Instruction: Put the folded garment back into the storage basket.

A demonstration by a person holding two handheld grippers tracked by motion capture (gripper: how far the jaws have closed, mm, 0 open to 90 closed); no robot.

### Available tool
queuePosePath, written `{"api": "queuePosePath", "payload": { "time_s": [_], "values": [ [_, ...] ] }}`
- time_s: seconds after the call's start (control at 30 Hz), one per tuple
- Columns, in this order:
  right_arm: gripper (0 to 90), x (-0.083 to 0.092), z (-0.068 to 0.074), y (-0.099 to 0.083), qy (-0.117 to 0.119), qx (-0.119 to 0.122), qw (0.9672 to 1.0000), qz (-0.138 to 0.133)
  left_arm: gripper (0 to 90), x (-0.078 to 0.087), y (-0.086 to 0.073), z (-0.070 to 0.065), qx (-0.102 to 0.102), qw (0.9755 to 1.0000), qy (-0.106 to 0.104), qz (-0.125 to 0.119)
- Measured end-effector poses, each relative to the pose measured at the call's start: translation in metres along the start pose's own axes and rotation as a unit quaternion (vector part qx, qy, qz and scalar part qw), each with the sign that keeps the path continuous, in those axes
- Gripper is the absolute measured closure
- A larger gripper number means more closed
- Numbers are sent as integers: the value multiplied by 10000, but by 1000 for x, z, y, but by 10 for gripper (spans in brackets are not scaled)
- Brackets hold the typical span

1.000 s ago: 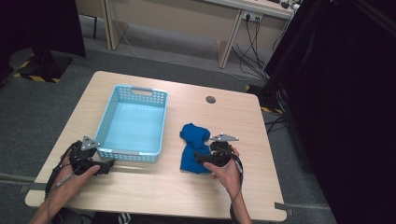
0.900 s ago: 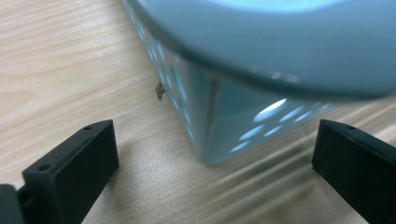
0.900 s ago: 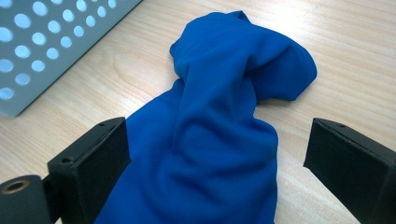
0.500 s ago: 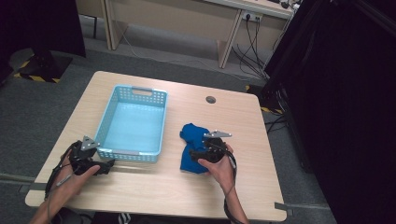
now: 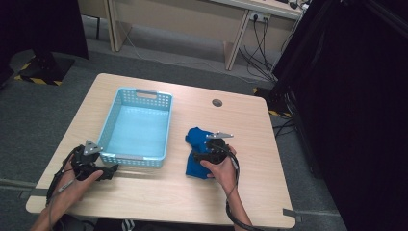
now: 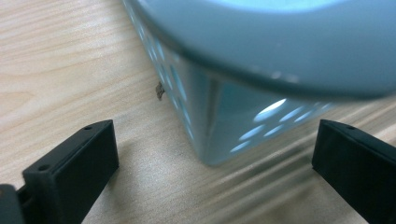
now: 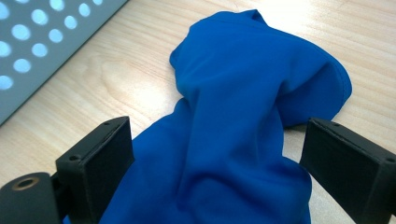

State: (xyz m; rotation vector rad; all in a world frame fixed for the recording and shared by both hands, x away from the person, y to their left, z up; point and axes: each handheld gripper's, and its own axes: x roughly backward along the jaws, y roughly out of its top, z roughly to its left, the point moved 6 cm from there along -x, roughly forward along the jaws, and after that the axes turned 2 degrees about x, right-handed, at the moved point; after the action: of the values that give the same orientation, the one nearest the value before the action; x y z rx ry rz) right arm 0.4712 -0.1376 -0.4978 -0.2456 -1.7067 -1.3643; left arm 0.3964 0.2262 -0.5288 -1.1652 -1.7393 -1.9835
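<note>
A crumpled blue cloth (image 5: 196, 136) lies on the wooden table (image 5: 250, 125), right of a light blue perforated basket (image 5: 135, 161). My right gripper (image 5: 198, 156) sits low over the cloth's near half, pointing left. In the right gripper view the cloth (image 7: 243, 93) bulges up between the wide-apart jaws of the right gripper (image 7: 215, 158). They have just been closing a little, and the pads stand clear of the fabric. My left gripper (image 5: 111, 171) rests open at the basket's near left corner. That corner of the basket (image 6: 261, 51) looms between the jaws of the left gripper (image 6: 215, 163) in the left gripper view.
The basket holds nothing. A round grommet hole (image 5: 217, 102) sits in the table's far right part. Beyond the table stand a desk with hanging cables (image 5: 255, 53) and a black curtain (image 5: 356, 96) to the right. In the right gripper view the basket wall (image 7: 42, 46) is at upper left.
My right gripper has slid left onto the blue cloth, now covering more of it. The left gripper and the basket have stayed put.
</note>
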Motion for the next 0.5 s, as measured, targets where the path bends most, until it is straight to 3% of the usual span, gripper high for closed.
{"api": "queuePosePath", "payload": {
  "time_s": [0.5],
  "values": [
    [140, -18, -2, 3, -7, -28, 9999, 155, 0, 0, 0, 0, -2, 10000, -1, 2]
  ]
}}
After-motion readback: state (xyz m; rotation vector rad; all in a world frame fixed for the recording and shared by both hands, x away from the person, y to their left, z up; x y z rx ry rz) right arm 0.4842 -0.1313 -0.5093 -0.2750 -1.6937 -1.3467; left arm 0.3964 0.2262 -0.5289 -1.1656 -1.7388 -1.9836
